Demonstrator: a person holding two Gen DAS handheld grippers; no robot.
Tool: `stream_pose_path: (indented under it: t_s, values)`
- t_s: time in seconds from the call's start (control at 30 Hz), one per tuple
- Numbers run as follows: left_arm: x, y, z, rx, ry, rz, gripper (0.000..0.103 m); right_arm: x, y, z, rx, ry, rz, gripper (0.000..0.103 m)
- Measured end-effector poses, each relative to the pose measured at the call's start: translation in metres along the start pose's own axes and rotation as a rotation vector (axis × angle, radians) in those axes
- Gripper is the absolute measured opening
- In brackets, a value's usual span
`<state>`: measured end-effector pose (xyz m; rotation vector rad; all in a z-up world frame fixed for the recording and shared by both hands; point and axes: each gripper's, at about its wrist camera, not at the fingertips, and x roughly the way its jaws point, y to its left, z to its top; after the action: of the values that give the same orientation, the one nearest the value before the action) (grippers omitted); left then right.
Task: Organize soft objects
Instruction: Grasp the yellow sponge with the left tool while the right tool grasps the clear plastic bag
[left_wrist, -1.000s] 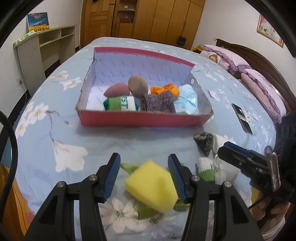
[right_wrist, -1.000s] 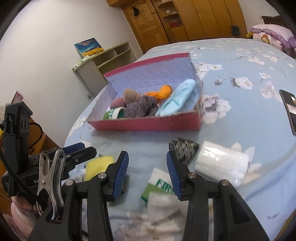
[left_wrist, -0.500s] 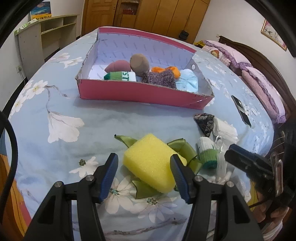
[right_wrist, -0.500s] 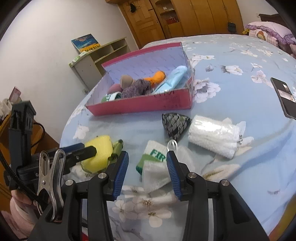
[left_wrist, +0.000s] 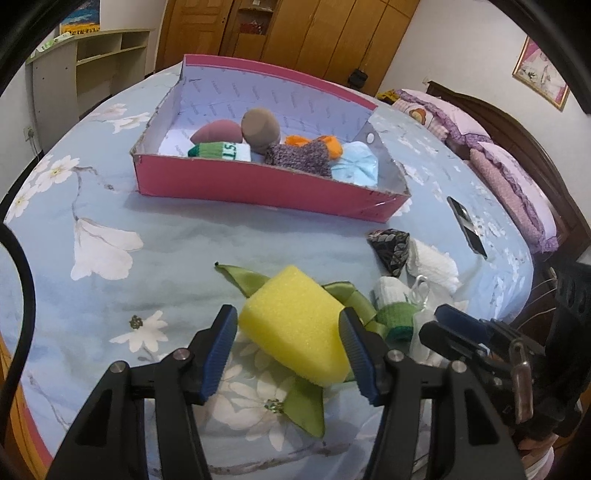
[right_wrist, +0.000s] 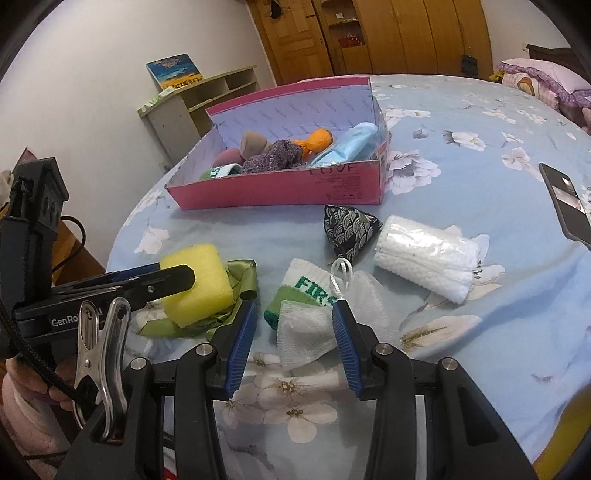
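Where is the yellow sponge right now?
The yellow sponge lies on the bed on top of a green ribbon, between the closing jaws of the left gripper, nearer than the pink box.

One pink box sits on the bed. Six soft things lie inside it: one maroon bundle, one brown bundle, one green-and-white sock roll, one purple knit piece, one orange piece and one pale blue piece.

Outside the box lie seven more: one yellow sponge, one green ribbon, one dark patterned pouch, one white wrapped roll, one green-and-white sock and one white mesh bag.

One phone lies apart. There are two grippers.
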<state>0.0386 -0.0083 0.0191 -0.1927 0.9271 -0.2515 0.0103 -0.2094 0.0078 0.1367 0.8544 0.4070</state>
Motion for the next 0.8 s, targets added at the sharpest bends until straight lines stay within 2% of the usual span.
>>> stream_pose_path:
  t_s: [0.1,0.37,0.43,0.6,0.8]
  values:
    - [0.001,-0.002,0.000,0.008,0.001,-0.004,0.051,-0.004,-0.002,0.000,0.002,-0.008,-0.001,0.044]
    - [0.003,-0.002,-0.001,-0.001,0.015,-0.013,0.051,-0.017,-0.016,0.007,0.008,-0.044,-0.055,0.045]
    - [0.005,-0.002,-0.001,-0.010,0.026,-0.007,0.053,-0.015,-0.023,0.006,0.019,-0.030,-0.068,0.049]
    - [0.009,0.004,-0.003,-0.062,0.046,-0.033,0.054,0.002,-0.036,-0.002,0.064,0.035,-0.096,0.051]
    - [0.006,-0.002,-0.004,-0.036,0.042,-0.032,0.054,0.008,-0.043,-0.008,0.091,0.038,-0.037,0.051]
